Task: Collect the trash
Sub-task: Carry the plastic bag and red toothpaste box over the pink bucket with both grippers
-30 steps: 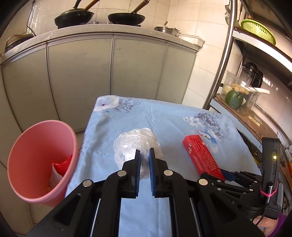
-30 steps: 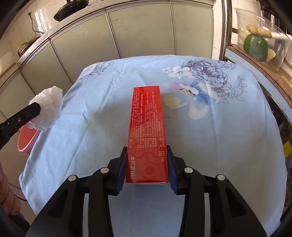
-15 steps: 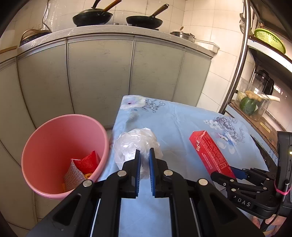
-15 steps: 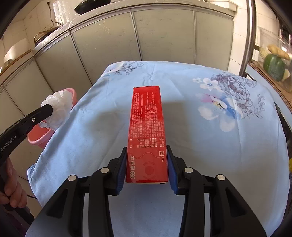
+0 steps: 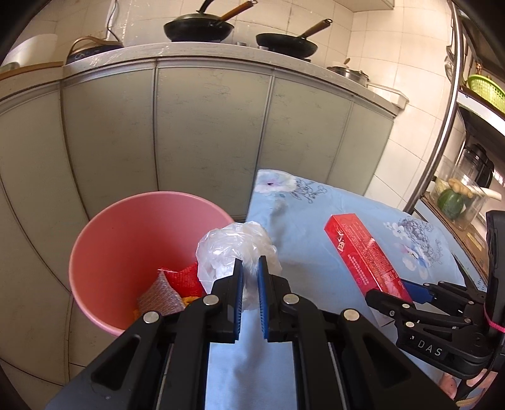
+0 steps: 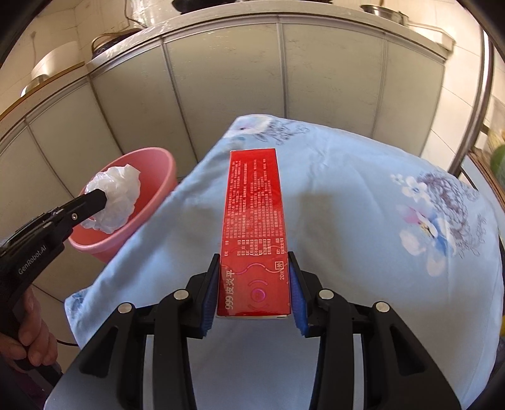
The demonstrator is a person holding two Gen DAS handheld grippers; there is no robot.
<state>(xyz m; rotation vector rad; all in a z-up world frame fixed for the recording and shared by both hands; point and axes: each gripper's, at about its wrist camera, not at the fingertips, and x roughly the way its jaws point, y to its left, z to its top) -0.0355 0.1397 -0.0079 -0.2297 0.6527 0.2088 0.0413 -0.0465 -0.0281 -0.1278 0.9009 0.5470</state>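
Over the pink bin (image 5: 126,249): left gripper (image 5: 250,277) fingers pinched on crumpled plastic bag (image 5: 233,249), nearer; right gripper (image 6: 254,284) clamping red box (image 6: 254,227), long axis pointing away, above table (image 6: 363,220).

I see two black woks (image 5: 199,30) on the counter at twelve o'clock. A green basket (image 5: 486,91) sits at two, above a green vegetable (image 5: 451,202) at three.
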